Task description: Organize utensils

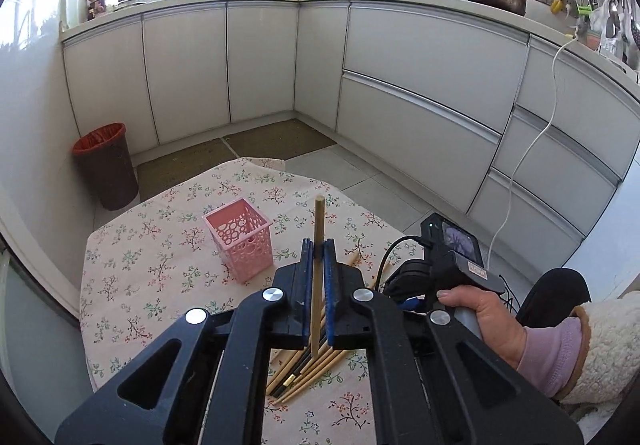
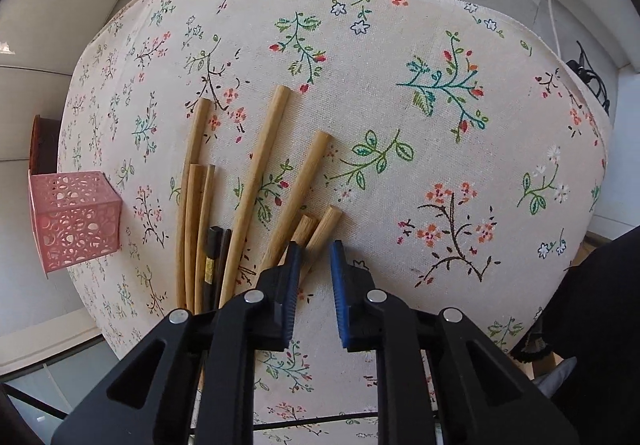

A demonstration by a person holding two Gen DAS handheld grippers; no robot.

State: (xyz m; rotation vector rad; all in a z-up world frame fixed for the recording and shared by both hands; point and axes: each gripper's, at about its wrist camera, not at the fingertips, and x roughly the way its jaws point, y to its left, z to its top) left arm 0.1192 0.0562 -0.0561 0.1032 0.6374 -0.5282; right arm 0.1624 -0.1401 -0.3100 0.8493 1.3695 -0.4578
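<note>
My left gripper (image 1: 318, 245) is shut on a wooden chopstick (image 1: 319, 221) and holds it upright above the table. A pink perforated holder (image 1: 240, 239) stands to its left, empty as far as I can see; it also shows in the right wrist view (image 2: 74, 219). Several wooden chopsticks (image 2: 256, 185) and a dark pair (image 2: 212, 265) lie in a loose pile on the floral tablecloth (image 2: 400, 85); the pile shows below the left gripper (image 1: 308, 373). My right gripper (image 2: 316, 249) is open, low over the near ends of the pile, and also appears in the left view (image 1: 452, 261).
The small table's edges drop off on all sides. A brown bin with a red liner (image 1: 106, 165) stands on the floor at the left. White cabinets (image 1: 420, 85) ring the room. A white cable (image 1: 532, 149) hangs at the right.
</note>
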